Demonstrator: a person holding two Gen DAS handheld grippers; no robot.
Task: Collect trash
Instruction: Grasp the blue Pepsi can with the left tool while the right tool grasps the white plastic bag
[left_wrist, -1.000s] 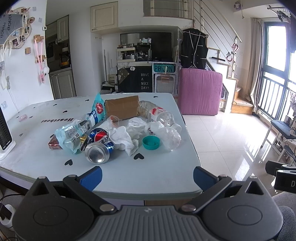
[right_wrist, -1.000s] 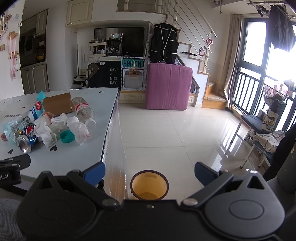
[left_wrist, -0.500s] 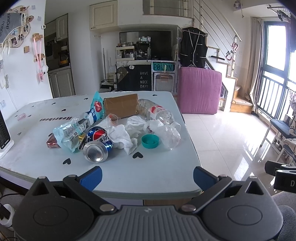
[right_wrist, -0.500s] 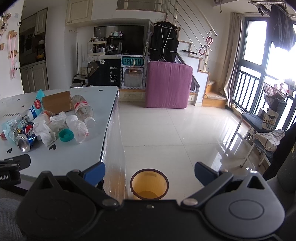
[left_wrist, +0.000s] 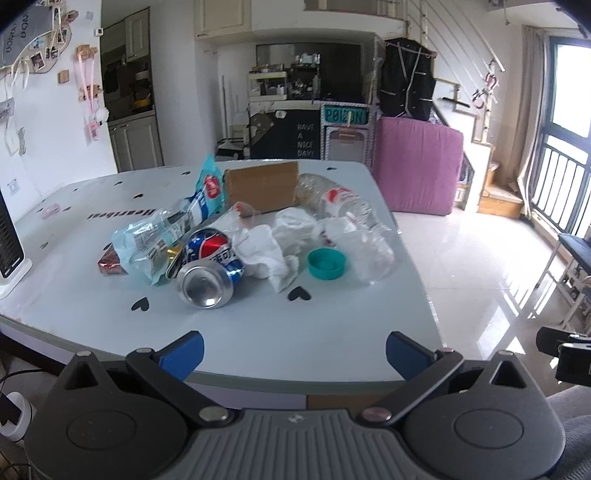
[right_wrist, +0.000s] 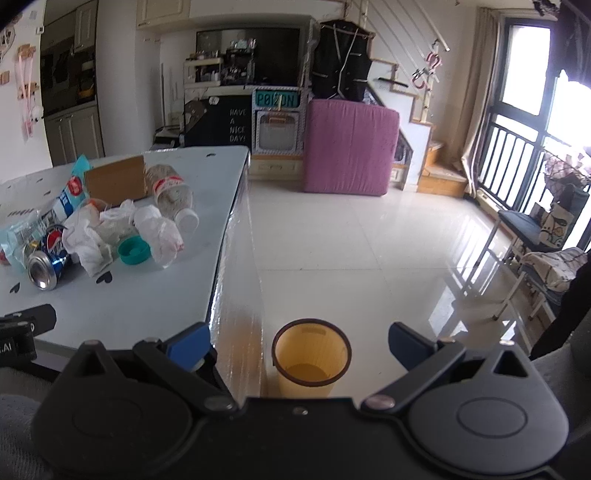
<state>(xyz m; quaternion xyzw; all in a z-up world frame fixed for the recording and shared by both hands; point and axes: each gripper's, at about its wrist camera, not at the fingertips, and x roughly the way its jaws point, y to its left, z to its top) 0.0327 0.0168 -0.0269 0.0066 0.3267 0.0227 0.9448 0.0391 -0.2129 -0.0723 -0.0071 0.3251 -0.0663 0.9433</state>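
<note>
- Left gripper (left_wrist: 294, 347): blue-tipped fingers spread wide, nothing between them, poised over the near edge of the pale blue table with black heart prints (left_wrist: 258, 332).
- Straight ahead of that claw, well apart: crushed blue-and-red soda can (left_wrist: 208, 273) lying on its side, open end facing the camera.
- Touching the can's right side: crumpled white tissue wad (left_wrist: 266, 251); just right of it, teal plastic bottle cap (left_wrist: 327, 263).
- Beyond — clear crumpled plastic bottle with red label (left_wrist: 338, 201), brown cardboard box (left_wrist: 261, 186), light blue snack wrapper (left_wrist: 208, 190).
- Right gripper (right_wrist: 299, 341): fingers parted, empty, off the table's right edge.
- Between its fingertips, down on the tiled floor: round yellow plastic waste bin with dark rim (right_wrist: 311, 354), apparently empty.
</note>
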